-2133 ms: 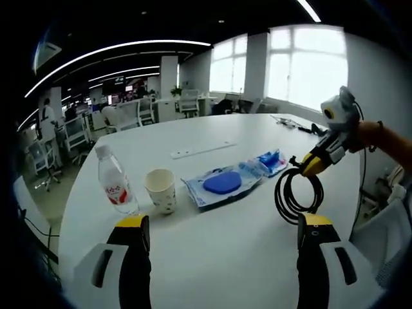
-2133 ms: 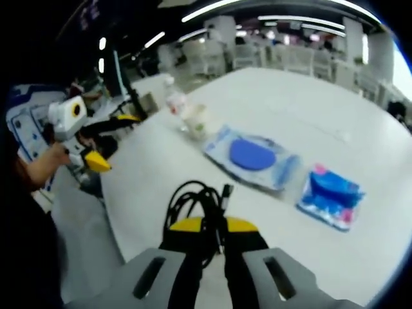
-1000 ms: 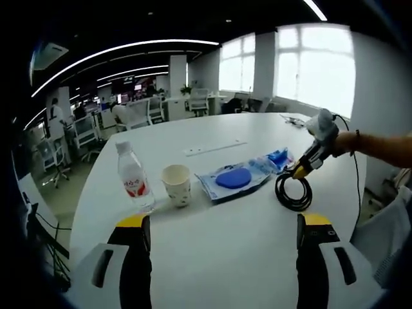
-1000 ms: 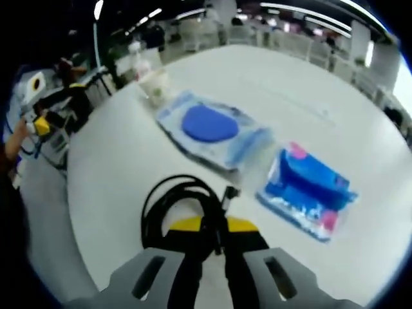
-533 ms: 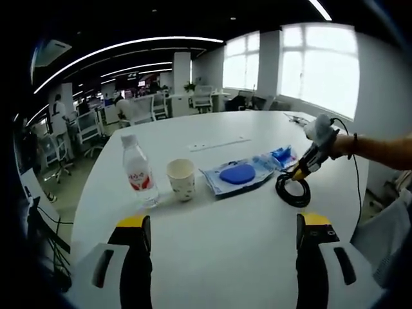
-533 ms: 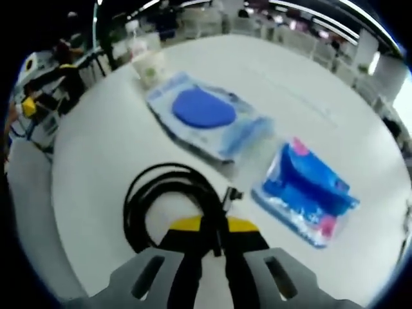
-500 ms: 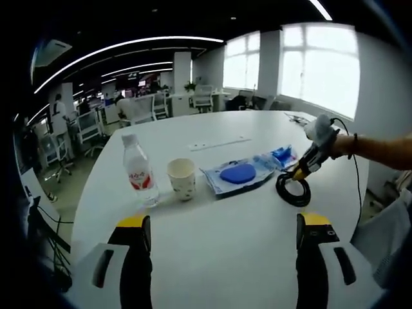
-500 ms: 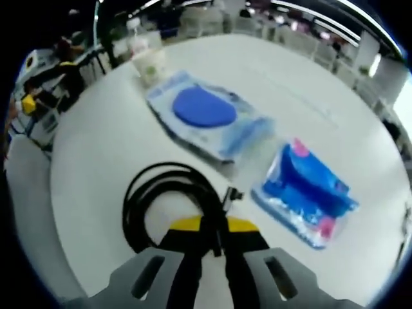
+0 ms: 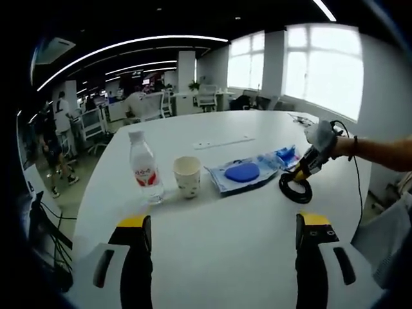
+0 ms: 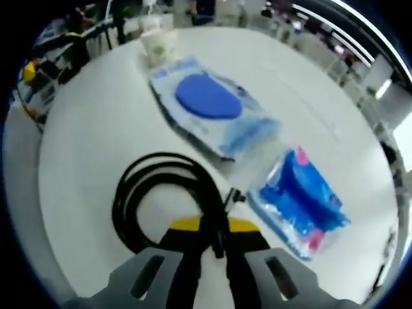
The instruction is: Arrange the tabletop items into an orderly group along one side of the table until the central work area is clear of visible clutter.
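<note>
two jaws of the right gripper (image 10: 212, 239) clench a black cable coil (image 10: 161, 193) over the table (image 10: 84, 135). left gripper (image 9: 219, 235) hangs released near the table's edge.

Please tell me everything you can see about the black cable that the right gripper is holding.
The black cable is a thin, rubbery-looking cord wound into a loose coil of several loops. A small plug end sticks out near the jaws. The right gripper has its jaws shut on one side of the coil. The coil lies low over the white table, beside the small blue packet; whether it rests on the table is unclear.
</note>
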Motion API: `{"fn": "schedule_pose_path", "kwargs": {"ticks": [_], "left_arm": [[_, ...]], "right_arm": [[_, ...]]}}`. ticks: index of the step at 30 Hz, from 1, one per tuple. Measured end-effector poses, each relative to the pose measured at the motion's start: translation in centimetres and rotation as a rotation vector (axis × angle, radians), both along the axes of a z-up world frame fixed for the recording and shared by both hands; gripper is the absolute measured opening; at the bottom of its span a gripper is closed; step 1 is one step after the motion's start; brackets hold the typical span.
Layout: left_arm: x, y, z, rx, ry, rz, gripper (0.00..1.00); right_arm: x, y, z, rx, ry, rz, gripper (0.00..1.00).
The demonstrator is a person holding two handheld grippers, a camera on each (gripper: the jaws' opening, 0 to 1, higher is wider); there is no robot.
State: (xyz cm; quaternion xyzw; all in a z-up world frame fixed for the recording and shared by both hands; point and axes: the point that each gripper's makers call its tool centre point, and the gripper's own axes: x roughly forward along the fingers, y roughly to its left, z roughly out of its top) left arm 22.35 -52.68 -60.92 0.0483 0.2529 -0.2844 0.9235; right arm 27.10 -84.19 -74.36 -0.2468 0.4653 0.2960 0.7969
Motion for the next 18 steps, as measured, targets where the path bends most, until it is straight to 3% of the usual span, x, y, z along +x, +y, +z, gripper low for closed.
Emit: {"fn": "schedule_pose_path", "kwargs": {"ticks": [11, 16, 18], "left_arm": [[-0.13, 0.19, 0.16, -0.013, 0.001, 0.015, 0.93], [-0.13, 0.40, 0.25, -0.016, 0.000, 0.022, 0.93], [-0.17, 0.48, 0.26, -0.017, 0.001, 0.025, 0.94]], "right_arm": [[0.40, -0.26, -0.23, -0.008, -0.019, 0.038, 0.10], [0.43, -0.31, -0.16, 0.001, -0.025, 0.013, 0.13], [0.37, -0.18, -0.15, 0.045, -0.018, -0.035, 0.17]]}}
